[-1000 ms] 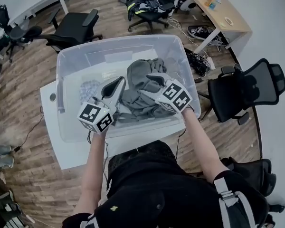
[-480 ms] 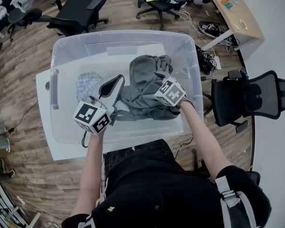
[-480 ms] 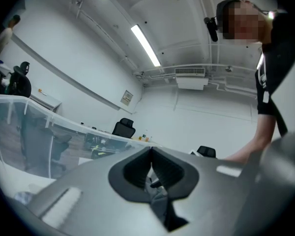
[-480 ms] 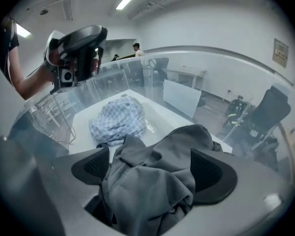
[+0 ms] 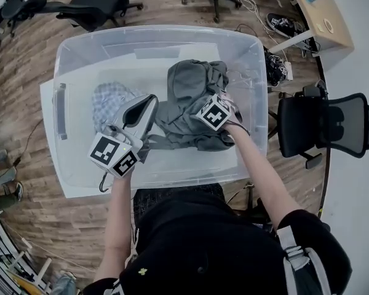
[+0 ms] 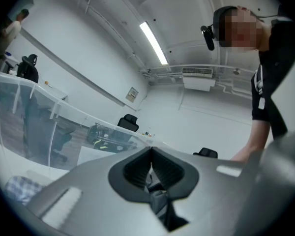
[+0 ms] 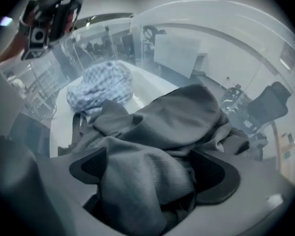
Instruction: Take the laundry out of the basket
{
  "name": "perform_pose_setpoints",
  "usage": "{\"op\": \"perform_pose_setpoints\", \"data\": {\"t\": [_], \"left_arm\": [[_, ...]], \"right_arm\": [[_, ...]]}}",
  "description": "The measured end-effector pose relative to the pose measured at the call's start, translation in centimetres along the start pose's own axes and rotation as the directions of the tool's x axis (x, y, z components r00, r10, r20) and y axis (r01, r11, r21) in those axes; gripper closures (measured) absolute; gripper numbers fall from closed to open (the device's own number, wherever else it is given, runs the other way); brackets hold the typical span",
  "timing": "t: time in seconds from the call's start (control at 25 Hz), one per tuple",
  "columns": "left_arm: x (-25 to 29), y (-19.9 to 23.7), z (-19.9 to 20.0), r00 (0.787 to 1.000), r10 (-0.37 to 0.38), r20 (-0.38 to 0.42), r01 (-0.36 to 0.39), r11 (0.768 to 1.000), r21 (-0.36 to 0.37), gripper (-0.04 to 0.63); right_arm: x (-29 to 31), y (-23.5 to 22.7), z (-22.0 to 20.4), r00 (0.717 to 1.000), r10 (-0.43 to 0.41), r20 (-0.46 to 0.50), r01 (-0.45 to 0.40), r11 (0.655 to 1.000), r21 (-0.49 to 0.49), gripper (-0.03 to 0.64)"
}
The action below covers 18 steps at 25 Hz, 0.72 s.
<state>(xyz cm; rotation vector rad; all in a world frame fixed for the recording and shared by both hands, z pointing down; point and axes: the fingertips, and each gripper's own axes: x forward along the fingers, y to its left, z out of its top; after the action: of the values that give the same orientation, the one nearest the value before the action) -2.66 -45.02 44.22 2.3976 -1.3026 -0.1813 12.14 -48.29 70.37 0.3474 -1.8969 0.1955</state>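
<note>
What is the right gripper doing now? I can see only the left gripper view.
Observer: Its jaws have just been opening; the right gripper now stands open around a fold of the crumpled grey knitted garment, inside the clear plastic bin.
Operator: And where is the left gripper over the bin?
Observer: In the head view, its shut tips point between that garment and a blue-and-white checked cloth.

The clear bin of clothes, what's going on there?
A person works over the clear bin. The right hand-held gripper has just been opening its jaws, which straddle a fold of the grey garment without clamping it. The left hand-held gripper is shut and empty. A checked cloth lies beside the garment.
</note>
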Motion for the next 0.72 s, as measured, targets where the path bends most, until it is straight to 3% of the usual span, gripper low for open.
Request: {"op": "perform_pose_setpoints", "data": {"t": [0.16,0.48,0.6,0.72], "left_arm": [[0.1,0.3,0.0,1.000,0.013,0.004,-0.013,1.000,-0.015,0.588],[0.0,0.7,-0.1,1.000,0.024,0.007,-0.024,0.999,-0.028,0.588],[0.2,0.7,-0.1,1.000,0.023,0.002,-0.023,0.999,-0.029,0.588],[0.1,0.7,-0.2,1.000,0.025,-0.001,-0.025,0.999,-0.029,0.588]], "right_arm": [[2.6,0.9,-1.5,0.996,0.012,-0.087,-0.024,0.991,-0.134,0.026],[4.6,2.3,-1.7,0.993,0.086,-0.085,-0.101,0.977,-0.188,0.020],[4.5,3.7,-1.7,0.980,0.176,-0.092,-0.193,0.953,-0.234,0.021],[2.5,6.4,-1.7,0.928,0.354,-0.117,-0.373,0.896,-0.243,0.021]]}}
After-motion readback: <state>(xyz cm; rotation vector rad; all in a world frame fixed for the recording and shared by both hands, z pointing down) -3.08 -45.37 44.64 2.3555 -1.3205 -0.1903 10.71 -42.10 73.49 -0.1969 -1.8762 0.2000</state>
